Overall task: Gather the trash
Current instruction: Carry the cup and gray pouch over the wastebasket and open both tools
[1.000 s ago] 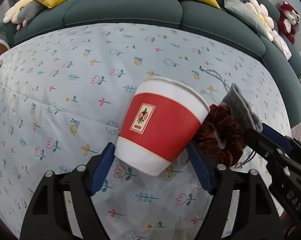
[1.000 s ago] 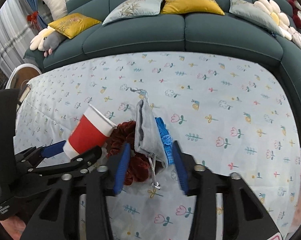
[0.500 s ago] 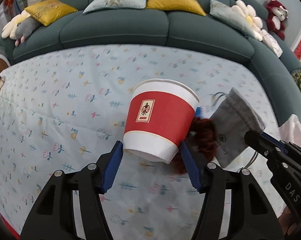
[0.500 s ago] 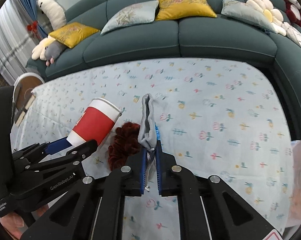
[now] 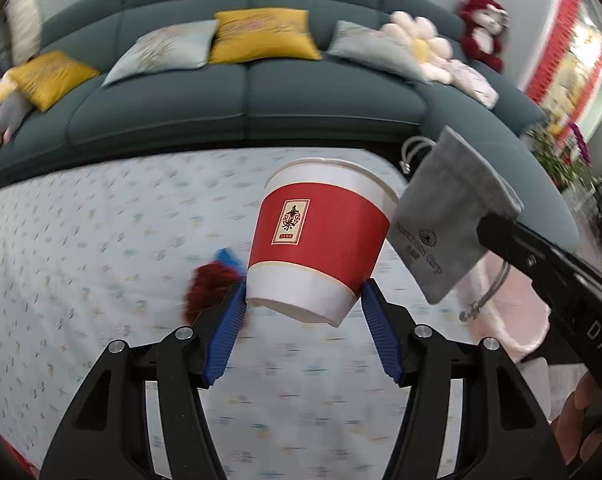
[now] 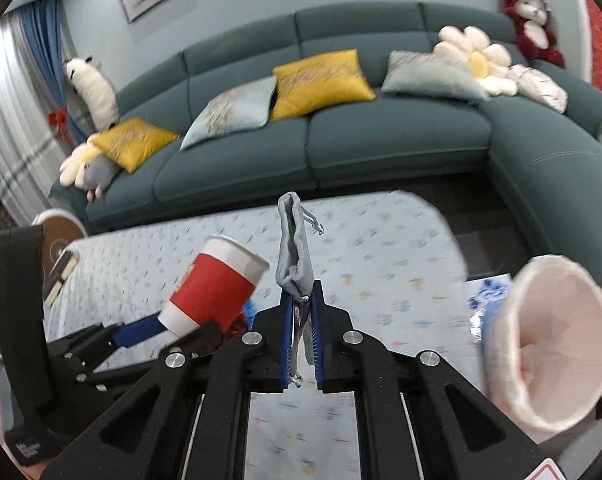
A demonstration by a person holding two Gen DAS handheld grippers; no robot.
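Red-and-white paper cup (image 5: 321,240) and grey drawstring fabric pouch (image 6: 295,254) — both held above the floral tablecloth (image 6: 381,248).

Left gripper (image 5: 303,320) clamps the tilted cup's base between blue pads; right gripper (image 6: 301,332) pinches the pouch, jaws nearly closed. A dark red scrunchie (image 5: 209,286) lies on the cloth — a pink-lined bin (image 6: 549,344) sits at right.

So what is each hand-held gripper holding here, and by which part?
Left hand-held gripper clamps the red paper cup at its white base. Right hand-held gripper pinches the grey drawstring pouch by its bottom end.
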